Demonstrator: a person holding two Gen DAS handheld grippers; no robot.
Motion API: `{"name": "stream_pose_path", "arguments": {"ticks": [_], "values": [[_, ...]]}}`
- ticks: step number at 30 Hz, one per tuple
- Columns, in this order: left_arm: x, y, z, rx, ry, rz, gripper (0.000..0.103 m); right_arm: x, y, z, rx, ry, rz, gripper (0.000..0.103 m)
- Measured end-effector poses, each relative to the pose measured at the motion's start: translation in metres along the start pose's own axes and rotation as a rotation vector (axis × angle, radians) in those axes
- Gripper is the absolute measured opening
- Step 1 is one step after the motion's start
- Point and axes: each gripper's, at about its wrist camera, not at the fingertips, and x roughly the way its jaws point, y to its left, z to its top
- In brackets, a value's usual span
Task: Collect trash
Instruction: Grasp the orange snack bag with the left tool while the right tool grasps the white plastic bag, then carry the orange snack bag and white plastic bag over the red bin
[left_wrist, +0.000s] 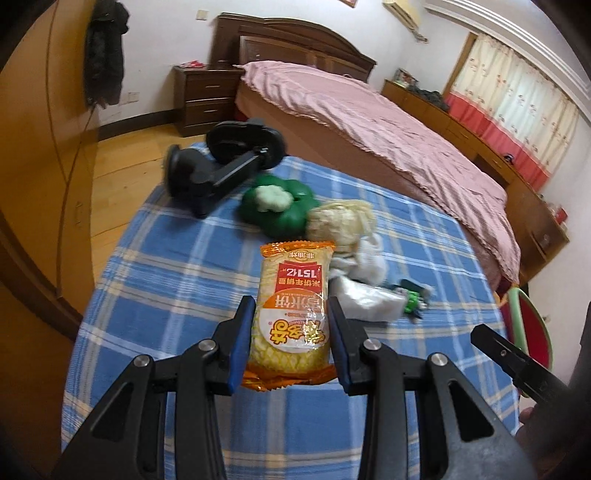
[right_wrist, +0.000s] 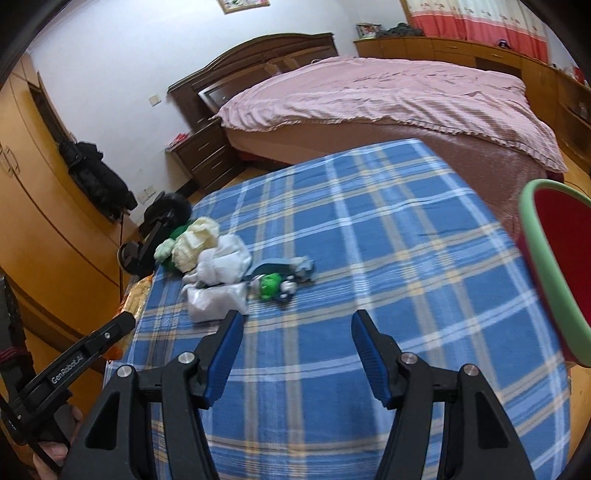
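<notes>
Beyond the left claw (left_wrist: 291, 317), on the blue plaid cloth-covered bench (left_wrist: 177, 273), lies a cluster of items: a green flower-shaped plastic piece with a pale centre (left_wrist: 277, 206), a cream crumpled wad (left_wrist: 340, 221), a white crumpled tissue (left_wrist: 360, 258), a clear crumpled plastic bag (left_wrist: 365, 299) and a small green and white toy (left_wrist: 413, 299). A black handled device (left_wrist: 225, 162) rests at the far edge of the bench. Nothing stands between the claws and these items.

Left claw: closed on an orange and yellow rice cracker snack packet (left_wrist: 291, 314), its blue pads pressing both long sides; the packet is held above the bench.

Right claw (right_wrist: 297, 332): jaws standing apart, nothing between them. The clear plastic bag (right_wrist: 216, 301) lies just ahead of its left finger, the toy (right_wrist: 275, 286) slightly further ahead. A red bin with a green rim (right_wrist: 546, 266) stands to the right of this claw, beside the bench. A pink-covered bed (right_wrist: 388, 96) lies beyond the bench.
</notes>
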Motion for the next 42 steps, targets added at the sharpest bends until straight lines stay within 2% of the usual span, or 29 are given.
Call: {"name": "stream_pose_path", "arguments": {"ticks": [7, 15, 31, 36, 38, 42], "values": [[0.005, 0.028, 0.000, -0.035, -0.012, 0.061, 0.039, 0.027, 0.034, -0.004, -0.041, 0.052, 0.032, 0.070], [0.009, 0.052, 0.001, -0.076, -0.017, 0.085, 0.039, 0.059, 0.072, -0.006, -0.100, 0.080, 0.036, 0.076], [0.016, 0.068, -0.002, -0.112, -0.006, 0.080, 0.039, 0.108, 0.097, -0.003, -0.152, 0.085, -0.072, 0.081], [0.018, 0.068, -0.002, -0.114, 0.002, 0.082, 0.039, 0.111, 0.101, -0.006, -0.197, 0.063, -0.107, 0.081], [0.018, 0.068, -0.002, -0.117, 0.000, 0.084, 0.039, 0.110, 0.101, -0.007, -0.212, 0.055, -0.123, 0.074], [0.016, 0.067, -0.004, -0.122, -0.005, 0.083, 0.039, 0.108, 0.099, -0.009, -0.222, 0.058, -0.115, 0.073]]}}
